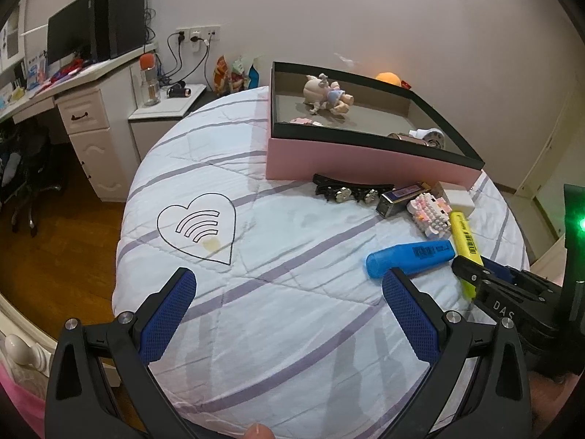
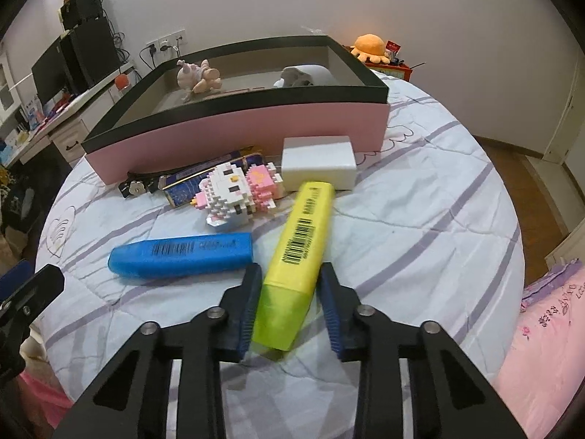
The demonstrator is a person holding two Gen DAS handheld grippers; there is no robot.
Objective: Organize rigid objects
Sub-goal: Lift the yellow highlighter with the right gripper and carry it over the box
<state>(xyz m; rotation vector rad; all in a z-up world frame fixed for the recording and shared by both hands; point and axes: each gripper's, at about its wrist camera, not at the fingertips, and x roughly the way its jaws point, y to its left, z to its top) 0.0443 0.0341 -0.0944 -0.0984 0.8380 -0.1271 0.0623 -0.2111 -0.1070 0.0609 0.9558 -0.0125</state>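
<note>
Right wrist view: the right gripper (image 2: 290,285) is clamped on the yellow highlighter (image 2: 297,252), its ribbed blue pads pressing both sides of the translucent cap end. The marker is chunky smooth plastic with a black barcode, lying on the quilted, lilac-striped bedspread (image 2: 420,226), pointing far toward a white rectangular block (image 2: 319,162). Just left lies a blue highlighter (image 2: 181,254); beyond it stand a knobbly pink-and-white brick figure (image 2: 239,192) and a pink cardboard box (image 2: 237,131) with a black rim. The left gripper (image 1: 289,285) hovers with jaws wide apart, holding nothing.
</note>
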